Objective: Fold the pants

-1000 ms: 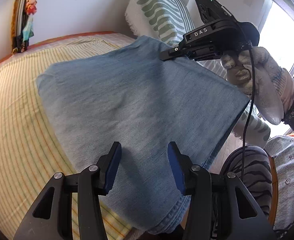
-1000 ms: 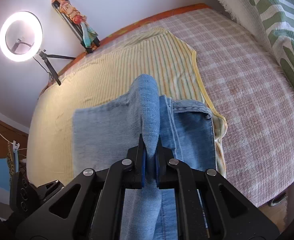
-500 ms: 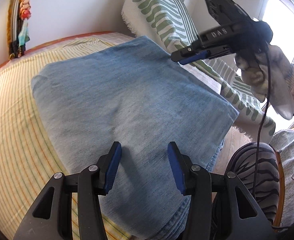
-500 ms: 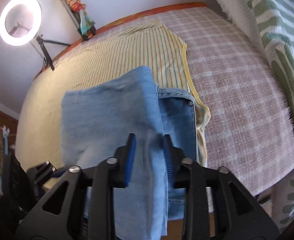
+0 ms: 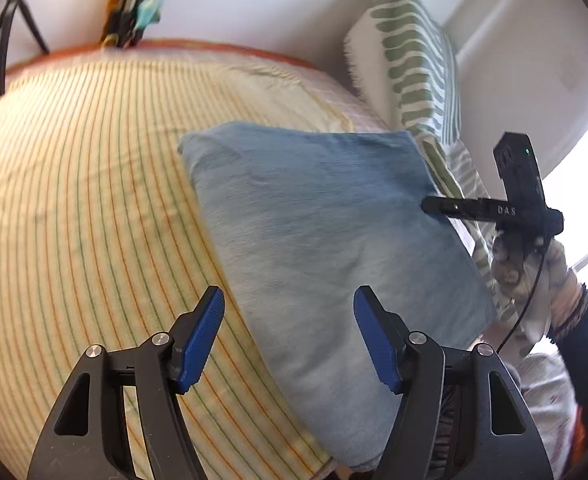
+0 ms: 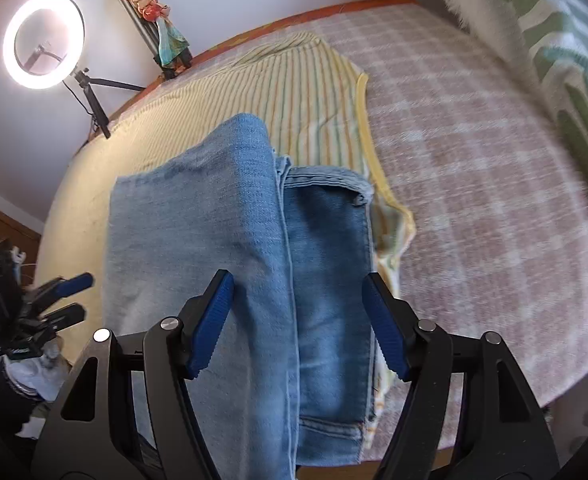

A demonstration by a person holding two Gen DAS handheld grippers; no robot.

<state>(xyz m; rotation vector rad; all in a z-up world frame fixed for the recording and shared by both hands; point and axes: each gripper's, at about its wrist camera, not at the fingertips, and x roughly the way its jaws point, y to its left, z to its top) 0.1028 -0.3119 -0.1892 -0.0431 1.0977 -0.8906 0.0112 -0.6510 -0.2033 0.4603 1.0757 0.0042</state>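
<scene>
Looking along your left claw (image 5: pixel 288 334), you see its blue-padded fingers (image 5: pixel 200 338) spread wide apart with nothing between them, hovering over the near edge of the pants (image 5: pixel 326 248); whether they touch the cloth you cannot tell. The pants lie as a folded denim block on the striped yellow sheet (image 5: pixel 86 184) that covers the near part of the bed. At the right side of the fold your right claw (image 5: pixel 428 203) points in toward the denim, held by your gloved right hand (image 5: pixel 522 268). Through the right wrist camera that claw (image 6: pixel 298 318) also stands wide open, empty, its pads on either side of the top layer's long edge without pinching it. Below it the paler folded layer (image 6: pixel 198 232) lies over a darker denim layer (image 6: pixel 328 248), which sticks out to the right with a stitched hem at its far end. The left claw (image 6: pixel 70 296) shows at the left edge of that view, beside the fold. Farther out, the sheet's yellow border meets a pink checked blanket (image 6: pixel 474 168). A green-and-white patterned pillow (image 5: pixel 414 60) leans at the bed's far right, and a lit ring light (image 6: pixel 44 40) on a tripod stands by the wall beyond.
</scene>
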